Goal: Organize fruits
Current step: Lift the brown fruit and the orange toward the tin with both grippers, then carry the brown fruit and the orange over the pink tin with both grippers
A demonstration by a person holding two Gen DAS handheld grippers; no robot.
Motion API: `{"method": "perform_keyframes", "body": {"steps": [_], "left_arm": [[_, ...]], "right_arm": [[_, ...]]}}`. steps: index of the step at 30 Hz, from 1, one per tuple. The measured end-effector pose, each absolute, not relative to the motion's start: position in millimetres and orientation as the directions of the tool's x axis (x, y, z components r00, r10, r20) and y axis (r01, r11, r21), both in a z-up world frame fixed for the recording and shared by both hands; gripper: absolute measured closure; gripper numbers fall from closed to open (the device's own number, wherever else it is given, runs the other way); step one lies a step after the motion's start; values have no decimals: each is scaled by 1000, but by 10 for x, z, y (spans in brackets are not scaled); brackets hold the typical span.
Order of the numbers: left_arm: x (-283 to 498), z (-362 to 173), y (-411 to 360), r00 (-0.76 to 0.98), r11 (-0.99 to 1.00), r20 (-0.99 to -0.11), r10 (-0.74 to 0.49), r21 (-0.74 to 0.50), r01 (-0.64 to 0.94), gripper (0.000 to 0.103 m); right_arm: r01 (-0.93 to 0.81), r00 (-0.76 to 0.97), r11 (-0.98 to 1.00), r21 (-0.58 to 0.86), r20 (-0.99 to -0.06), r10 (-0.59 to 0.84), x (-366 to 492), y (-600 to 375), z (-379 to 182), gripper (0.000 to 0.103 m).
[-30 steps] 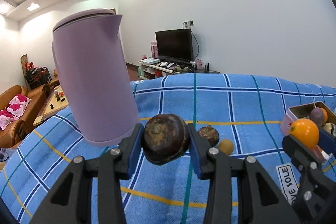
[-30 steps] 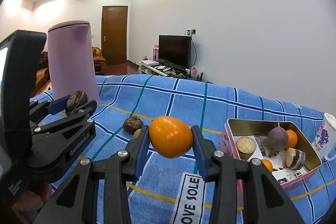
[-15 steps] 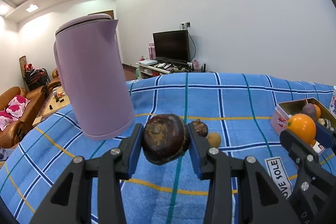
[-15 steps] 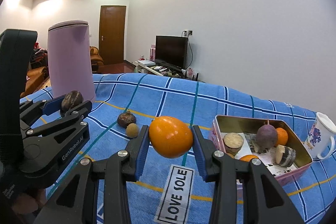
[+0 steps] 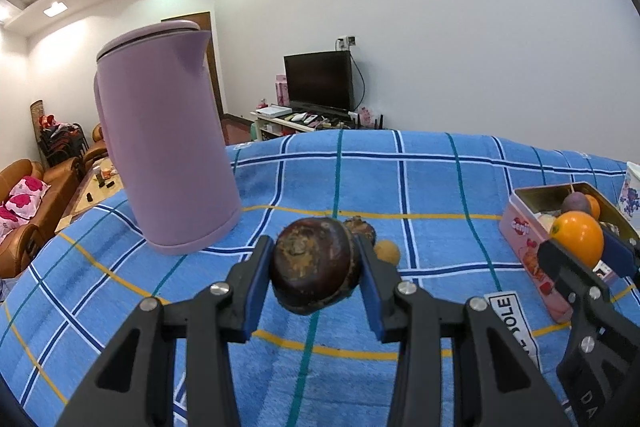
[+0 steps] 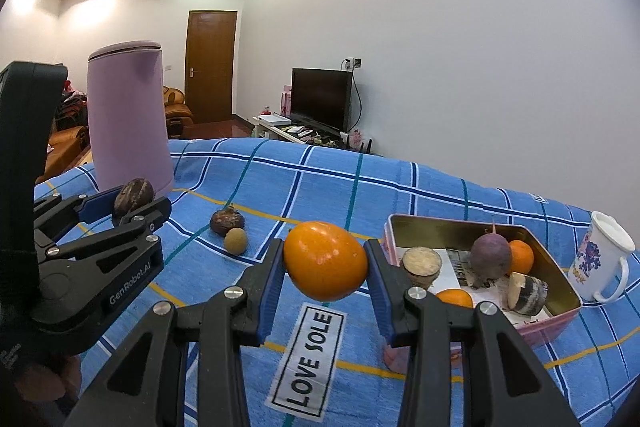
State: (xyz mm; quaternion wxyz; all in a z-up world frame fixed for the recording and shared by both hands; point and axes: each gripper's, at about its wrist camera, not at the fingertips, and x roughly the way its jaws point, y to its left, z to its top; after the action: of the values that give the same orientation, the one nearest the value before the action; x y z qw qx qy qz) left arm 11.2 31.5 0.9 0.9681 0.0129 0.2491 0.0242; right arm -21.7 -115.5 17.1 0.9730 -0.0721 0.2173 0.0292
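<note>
Left gripper (image 5: pixel 316 269) hung level above the cloth (image 5: pixel 432 187), clamping a rough brown mangosteen (image 5: pixel 314 265); right gripper (image 6: pixel 326 265) pinched a smooth orange (image 6: pixel 325 261) beside the tin (image 6: pixel 560 311).

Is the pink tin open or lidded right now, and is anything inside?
Open. The pink tin shows no lid, and its gold interior is exposed, holding a purple fruit, oranges, cut pieces and printed paper.

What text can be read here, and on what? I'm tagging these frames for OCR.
"LOVE SOLE": white label sewn on the blue plaid cloth.
"GenRobot.AI": side of the left gripper.
Pink tin: a red logo, too blurred to read.
White mug: purple and orange print, unreadable.
Paper inside the tin: too small to read.
</note>
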Motion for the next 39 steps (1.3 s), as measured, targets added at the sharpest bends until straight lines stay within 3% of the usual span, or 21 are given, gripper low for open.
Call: {"method": "perform_keyframes", "body": {"steps": [39], "left_arm": [[31, 146, -556, 858, 991, -502, -106, 18, 132, 60]], "right_arm": [[47, 911, 988, -145, -400, -102, -372, -2103, 260, 61]]}}
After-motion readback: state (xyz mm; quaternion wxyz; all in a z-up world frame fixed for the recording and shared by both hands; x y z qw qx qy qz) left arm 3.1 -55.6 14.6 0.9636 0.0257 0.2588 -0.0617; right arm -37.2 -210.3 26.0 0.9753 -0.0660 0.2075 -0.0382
